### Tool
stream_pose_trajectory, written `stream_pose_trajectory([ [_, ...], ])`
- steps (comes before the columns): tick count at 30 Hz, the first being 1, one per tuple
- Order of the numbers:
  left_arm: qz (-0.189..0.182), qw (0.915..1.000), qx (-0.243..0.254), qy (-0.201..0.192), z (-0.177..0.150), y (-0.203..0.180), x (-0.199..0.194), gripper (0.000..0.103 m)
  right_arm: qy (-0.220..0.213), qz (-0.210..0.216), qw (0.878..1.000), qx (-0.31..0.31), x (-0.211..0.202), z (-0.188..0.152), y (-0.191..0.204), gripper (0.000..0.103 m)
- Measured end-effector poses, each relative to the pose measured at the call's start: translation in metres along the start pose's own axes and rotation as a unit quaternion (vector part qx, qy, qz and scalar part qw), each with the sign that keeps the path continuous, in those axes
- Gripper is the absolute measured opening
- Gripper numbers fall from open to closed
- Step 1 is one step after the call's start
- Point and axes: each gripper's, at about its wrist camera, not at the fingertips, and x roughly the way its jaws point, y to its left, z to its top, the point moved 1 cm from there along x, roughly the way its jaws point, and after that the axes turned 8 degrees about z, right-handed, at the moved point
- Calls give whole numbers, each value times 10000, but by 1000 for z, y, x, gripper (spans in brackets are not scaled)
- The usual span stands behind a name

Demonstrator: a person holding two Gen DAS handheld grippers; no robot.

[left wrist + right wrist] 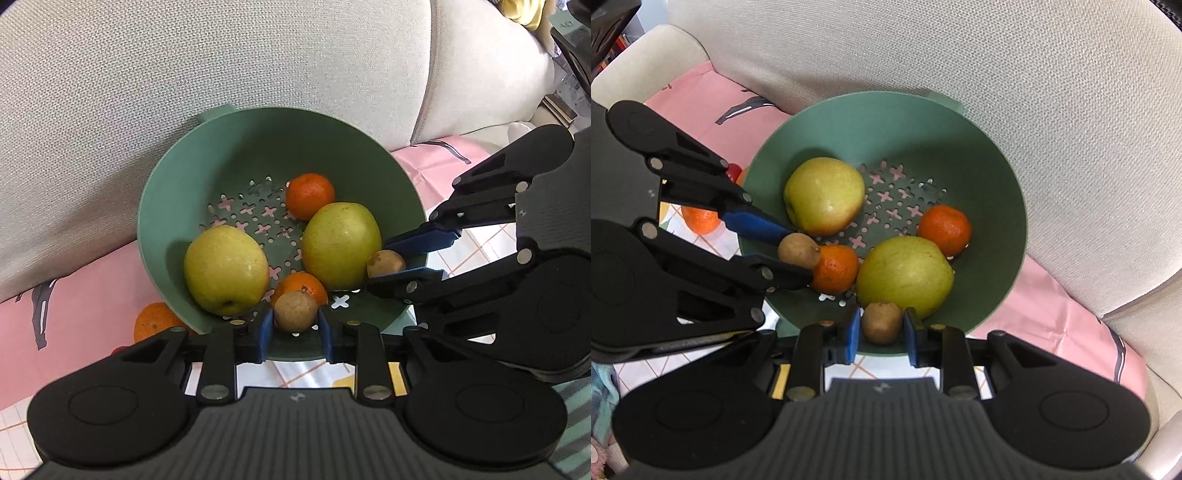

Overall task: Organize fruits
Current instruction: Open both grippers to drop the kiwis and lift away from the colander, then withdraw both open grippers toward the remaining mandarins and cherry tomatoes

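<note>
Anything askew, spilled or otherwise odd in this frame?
The green colander sits tilted against the sofa cushion rather than flat. One orange lies outside it on the cloth, beside the rim. No fruit looks damaged.

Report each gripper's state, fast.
Left gripper: closed, holding a small brown fruit.
Right gripper: closed, holding a second brown fruit.
</note>
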Motion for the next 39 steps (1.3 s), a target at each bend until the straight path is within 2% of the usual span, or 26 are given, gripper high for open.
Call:
stream_pose_trajectory([
  [5,21,10000,-45,-9,1,2,-4,37,-18,-81,10000,-12,-3,0,2,24],
  [10,54,9998,-158,-120,0,5,-15,43,-100,-189,9998,-15,-10,-1,3,37],
  [14,84,9994,-173,-282,-6,4,-28,48,-226,-283,9993,-36,-19,-4,7,41],
  [19,235,9986,-253,-410,-16,4,-45,55,-475,-478,9977,50,-30,-10,15,57],
  [25,399,9961,-438,-659,-34,10,-63,55,-912,-537,9943,156,-47,-23,29,59],
  [28,448,9937,-573,-858,-46,16,-74,55,-1241,-698,9895,258,-54,-32,42,63],
  [39,710,9773,-886,-1789,-89,38,-114,57,-2536,-830,9604,803,-62,-69,92,63],
])
